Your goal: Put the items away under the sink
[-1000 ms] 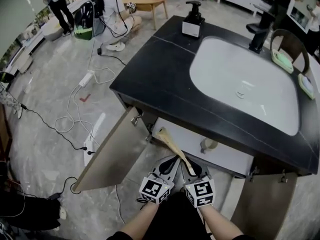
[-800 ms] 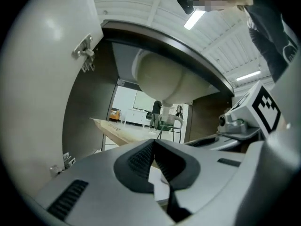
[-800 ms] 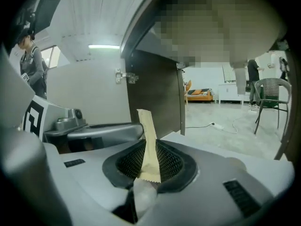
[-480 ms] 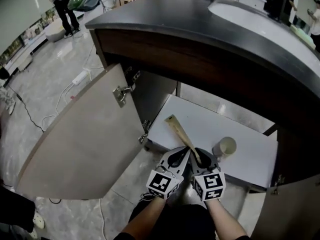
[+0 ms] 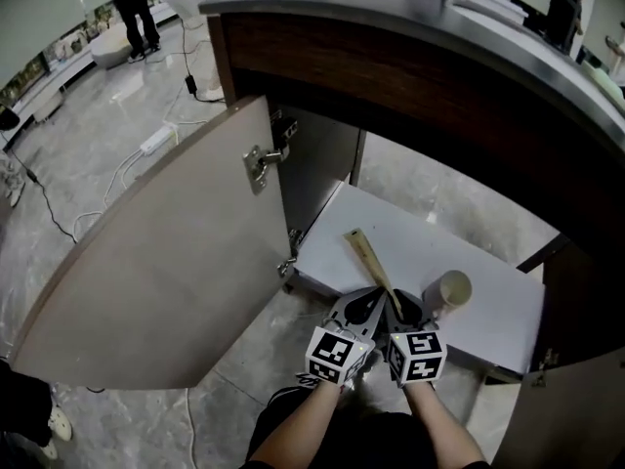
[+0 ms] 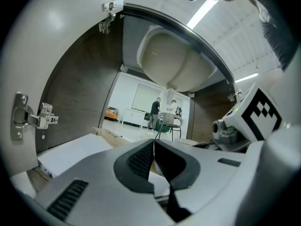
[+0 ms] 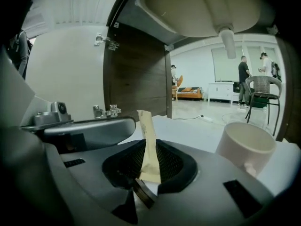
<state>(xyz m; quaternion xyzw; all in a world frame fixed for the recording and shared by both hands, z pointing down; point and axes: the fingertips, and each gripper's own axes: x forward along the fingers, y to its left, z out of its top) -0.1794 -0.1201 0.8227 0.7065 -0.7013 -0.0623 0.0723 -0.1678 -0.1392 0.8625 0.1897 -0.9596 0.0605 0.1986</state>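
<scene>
While the pale cabinet door stands swung wide, the white shelf board beneath the rounded white sink basin lies exposed.

Right gripper: jaws pinched on the near end of a long flat pale-wood utensil.
Utensil position: slanting forward and leftward from the jaws over the front part of the shelf; whether its far tip touches the board cannot be told.
Left gripper: jaws pressed together with nothing between them, just beside the right gripper at the cabinet mouth.
Cream cylindrical cup: upright on the shelf, just right of the utensil.
Done, by judgement: cup stowed; utensil brought to the shelf.
Left to do, by judgement: lower the utensil onto the board, let go, withdraw; possibly shut the door.
</scene>
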